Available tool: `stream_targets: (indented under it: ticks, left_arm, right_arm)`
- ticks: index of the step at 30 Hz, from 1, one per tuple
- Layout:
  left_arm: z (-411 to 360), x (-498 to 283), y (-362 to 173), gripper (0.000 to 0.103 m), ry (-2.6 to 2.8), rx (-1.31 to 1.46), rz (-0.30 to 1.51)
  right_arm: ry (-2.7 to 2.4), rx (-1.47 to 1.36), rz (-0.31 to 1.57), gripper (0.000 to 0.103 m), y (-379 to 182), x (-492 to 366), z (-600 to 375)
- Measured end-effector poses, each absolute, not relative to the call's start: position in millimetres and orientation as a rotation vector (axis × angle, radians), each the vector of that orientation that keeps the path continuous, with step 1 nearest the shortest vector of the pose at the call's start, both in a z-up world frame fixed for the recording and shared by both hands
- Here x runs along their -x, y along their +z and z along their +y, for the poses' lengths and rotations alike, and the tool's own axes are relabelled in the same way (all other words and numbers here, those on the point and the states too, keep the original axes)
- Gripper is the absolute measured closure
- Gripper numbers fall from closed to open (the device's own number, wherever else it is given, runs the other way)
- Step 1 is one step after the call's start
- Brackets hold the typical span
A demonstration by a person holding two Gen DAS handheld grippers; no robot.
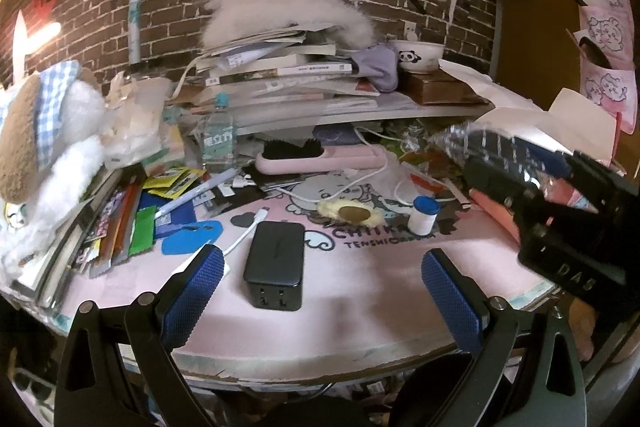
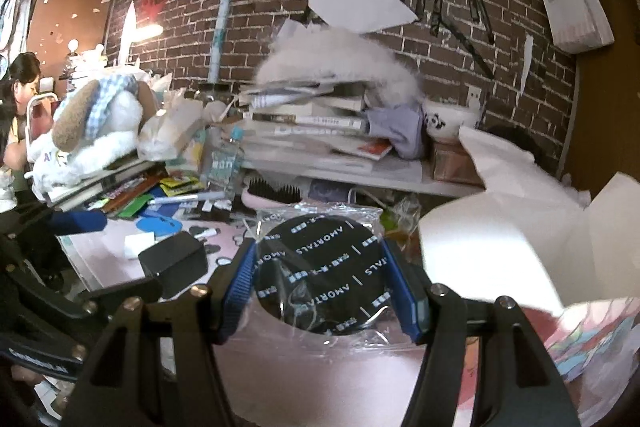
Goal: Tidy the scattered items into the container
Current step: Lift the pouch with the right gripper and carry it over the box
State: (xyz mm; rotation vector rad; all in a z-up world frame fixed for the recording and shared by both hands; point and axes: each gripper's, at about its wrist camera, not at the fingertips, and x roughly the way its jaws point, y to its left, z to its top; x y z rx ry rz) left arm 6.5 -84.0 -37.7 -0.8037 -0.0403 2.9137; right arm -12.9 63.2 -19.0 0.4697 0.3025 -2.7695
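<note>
At the centre of the right wrist view, the right gripper (image 2: 326, 291) clamps a round black disc sealed in clear plastic wrap (image 2: 320, 275), its blue pads pressed on both edges, raised above the pink desk mat (image 2: 304, 367). A white open box (image 2: 500, 255) sits at the right of that frame, just beside the wrapped disc. In the left wrist view, the left gripper (image 1: 322, 291) hangs released, jaws spread wide with nothing between them, over the mat behind a black charger block (image 1: 275, 265). A small white bottle with a blue cap (image 1: 423, 214) stands right of centre
</note>
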Motion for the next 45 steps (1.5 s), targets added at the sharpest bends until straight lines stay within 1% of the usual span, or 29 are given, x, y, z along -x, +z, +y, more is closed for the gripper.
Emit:
stream_targets:
  ticks: [11, 18, 34, 45]
  left_arm:
    - [-61, 0, -26, 0.004, 2.873, 0.773, 0.016]
    - [-51, 4, -26, 0.004, 2.847, 0.772, 0.022]
    - [-46, 7, -28, 0.004, 2.834, 0.786, 0.019]
    - [-45, 7, -29, 0.004, 2.834, 0.788, 0.019]
  right_arm:
    - [-2.801, -0.432, 0.267, 0.045, 22, 12, 89]
    - [-2.858, -0.477, 0.248, 0.044, 39, 21, 116]
    - [-2.989, -0.778, 0.18, 0.044, 62, 65, 196]
    - [-2.925, -1.068, 0.155, 0.044, 52, 96, 229]
